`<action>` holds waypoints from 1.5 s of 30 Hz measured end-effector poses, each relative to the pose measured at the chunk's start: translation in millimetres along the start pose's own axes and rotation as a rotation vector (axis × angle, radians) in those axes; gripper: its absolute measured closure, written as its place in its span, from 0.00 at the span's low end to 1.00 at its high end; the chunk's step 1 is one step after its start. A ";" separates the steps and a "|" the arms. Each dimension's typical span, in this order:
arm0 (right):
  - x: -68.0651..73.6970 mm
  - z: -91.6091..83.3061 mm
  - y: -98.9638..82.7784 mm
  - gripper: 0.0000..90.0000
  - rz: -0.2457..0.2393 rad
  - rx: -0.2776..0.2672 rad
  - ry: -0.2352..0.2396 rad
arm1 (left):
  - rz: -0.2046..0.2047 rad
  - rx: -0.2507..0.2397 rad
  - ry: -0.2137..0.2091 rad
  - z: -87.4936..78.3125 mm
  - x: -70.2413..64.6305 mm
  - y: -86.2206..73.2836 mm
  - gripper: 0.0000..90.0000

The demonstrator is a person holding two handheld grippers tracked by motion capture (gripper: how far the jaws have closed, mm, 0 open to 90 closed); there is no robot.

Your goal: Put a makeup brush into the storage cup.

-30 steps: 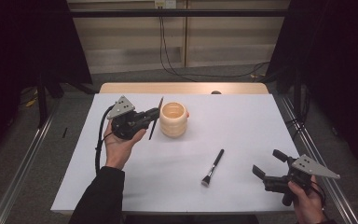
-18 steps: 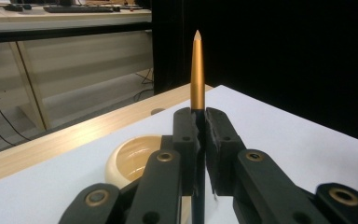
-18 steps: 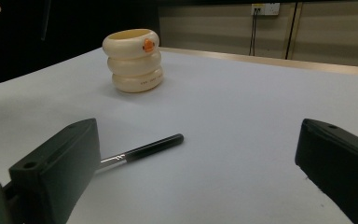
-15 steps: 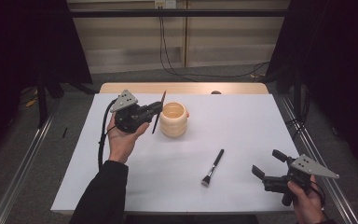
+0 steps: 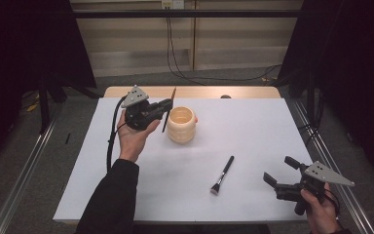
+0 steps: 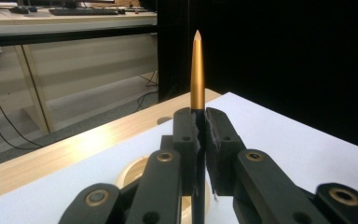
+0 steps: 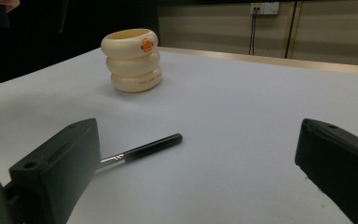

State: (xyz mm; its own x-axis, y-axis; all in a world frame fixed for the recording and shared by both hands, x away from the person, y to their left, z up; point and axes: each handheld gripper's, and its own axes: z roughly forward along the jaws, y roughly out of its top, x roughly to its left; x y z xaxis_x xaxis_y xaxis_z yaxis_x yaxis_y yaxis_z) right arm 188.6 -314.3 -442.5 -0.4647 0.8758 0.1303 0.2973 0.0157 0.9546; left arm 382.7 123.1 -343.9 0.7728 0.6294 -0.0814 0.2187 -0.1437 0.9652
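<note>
A cream ribbed cup [image 5: 181, 124] with an orange mark [image 7: 133, 60] stands at the table's far middle. My left gripper [image 5: 167, 106] hovers just left of the cup's rim, shut on a thin brush handle [image 5: 174, 95] that stands upright and ends in a gold point [image 6: 196, 70]; the jaws [image 6: 200, 126] press it from both sides. A black makeup brush [image 5: 222, 174] lies flat on the white table [image 5: 253, 131]. My right gripper [image 5: 278, 169] rests low at the front right, open, with the black brush [image 7: 144, 148] lying ahead of its left jaw.
A bare wooden strip [image 5: 199, 91] runs along the table's far edge. Metal rails [image 5: 24, 165] flank the table on the floor, and cables [image 5: 175, 53] hang on the wall behind.
My left gripper has carried the gold-tipped brush a little farther back and to the right, closer to the cup's rim. The right gripper and the black brush have stayed put.
</note>
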 end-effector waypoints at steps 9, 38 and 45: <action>0.3 -0.3 0.0 0.00 0.007 -0.001 -0.002 | 0.018 -0.008 -0.012 11.4 -0.3 11.3 0.93; -1.1 0.0 -0.4 0.00 -0.012 0.007 0.003 | 0.007 -0.016 -0.014 53.0 6.3 22.2 0.93; -1.8 0.2 -0.6 0.00 -0.007 0.011 0.003 | 0.012 -0.016 -0.021 59.4 7.1 17.6 0.93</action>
State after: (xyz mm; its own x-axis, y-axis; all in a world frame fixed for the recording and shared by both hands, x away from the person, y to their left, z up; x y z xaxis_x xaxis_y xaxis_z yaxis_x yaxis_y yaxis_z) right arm 189.4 -315.8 -443.4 -0.4692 0.8743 0.1241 0.3033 0.0276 0.9525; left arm 427.4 79.6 -342.3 0.7874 0.6119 -0.0743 0.1994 -0.1388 0.9700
